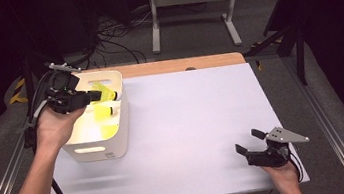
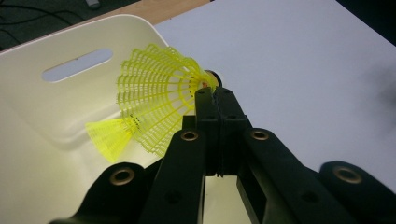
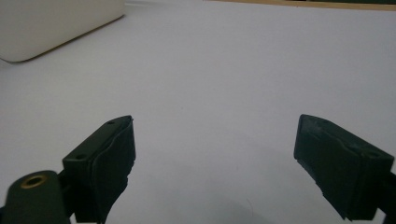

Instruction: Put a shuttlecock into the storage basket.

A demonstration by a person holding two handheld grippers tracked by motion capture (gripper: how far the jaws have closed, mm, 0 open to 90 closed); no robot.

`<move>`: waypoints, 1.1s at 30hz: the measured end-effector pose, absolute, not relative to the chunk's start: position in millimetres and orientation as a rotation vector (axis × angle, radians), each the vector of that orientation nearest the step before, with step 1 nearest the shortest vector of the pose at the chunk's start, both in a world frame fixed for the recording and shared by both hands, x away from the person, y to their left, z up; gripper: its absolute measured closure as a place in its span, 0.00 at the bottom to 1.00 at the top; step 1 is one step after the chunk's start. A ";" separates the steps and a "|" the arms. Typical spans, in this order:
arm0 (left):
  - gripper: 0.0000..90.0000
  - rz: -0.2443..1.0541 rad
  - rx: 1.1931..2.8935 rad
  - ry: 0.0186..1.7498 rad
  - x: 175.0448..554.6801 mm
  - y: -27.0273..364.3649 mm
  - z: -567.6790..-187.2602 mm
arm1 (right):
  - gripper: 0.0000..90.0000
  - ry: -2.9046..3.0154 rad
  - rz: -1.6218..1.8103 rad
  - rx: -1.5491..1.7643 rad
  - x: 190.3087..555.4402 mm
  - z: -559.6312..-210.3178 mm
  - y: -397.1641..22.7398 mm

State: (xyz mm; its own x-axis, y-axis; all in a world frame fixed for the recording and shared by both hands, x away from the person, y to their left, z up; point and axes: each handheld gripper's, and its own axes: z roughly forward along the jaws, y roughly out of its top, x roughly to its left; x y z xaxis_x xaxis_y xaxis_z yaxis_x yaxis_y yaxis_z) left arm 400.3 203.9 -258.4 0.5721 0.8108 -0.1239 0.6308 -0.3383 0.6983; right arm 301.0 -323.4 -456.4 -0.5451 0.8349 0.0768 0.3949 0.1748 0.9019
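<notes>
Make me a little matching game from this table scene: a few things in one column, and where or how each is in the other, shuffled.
Things:
1. left tongs
2. right tongs
3. held yellow shuttlecock
4. cream bin

States:
A. stands on the left of the white tabletop
B. wide open, holding nothing
C. shut on the shuttlecock's neck
D. hangs over the bin, skirt fanned out

Pairs: 1-C, 2-B, 3-D, 4-A

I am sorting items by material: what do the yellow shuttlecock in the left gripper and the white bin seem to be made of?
The shuttlecock looks like thin moulded plastic: its skirt is a translucent neon-yellow lattice of ribs.

The bin seems rigid plastic with a smooth, slightly glossy cream finish, rounded corners and a cut-out handle slot.
</notes>
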 end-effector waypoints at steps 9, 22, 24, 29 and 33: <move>1.00 0.339 2.080 1.181 399.8 213.8 -262.9 | 0.15 2.020 1.336 1.160 301.0 -456.5 -323.0; 1.00 0.361 2.092 1.228 408.3 213.0 -275.0 | 0.15 2.020 1.339 1.158 301.1 -456.6 -323.4; 1.00 0.357 2.094 1.236 410.6 211.9 -277.3 | 0.15 2.019 1.340 1.156 301.0 -456.5 -323.5; 1.00 0.367 2.099 1.253 416.6 209.1 -283.2 | 0.15 2.020 1.339 1.161 301.2 -456.7 -323.1; 1.00 0.365 2.093 1.260 420.3 208.6 -285.5 | 0.15 2.022 1.340 1.158 301.5 -456.9 -323.7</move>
State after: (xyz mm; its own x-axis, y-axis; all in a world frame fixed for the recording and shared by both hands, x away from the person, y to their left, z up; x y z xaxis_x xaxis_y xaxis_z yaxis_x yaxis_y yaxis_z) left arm 420.3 208.6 -285.5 0.4970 0.8627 -0.0937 0.6787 -0.3191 0.6615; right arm 301.5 -323.7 -456.9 -0.5461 0.8341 0.0782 0.3972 0.1757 0.9008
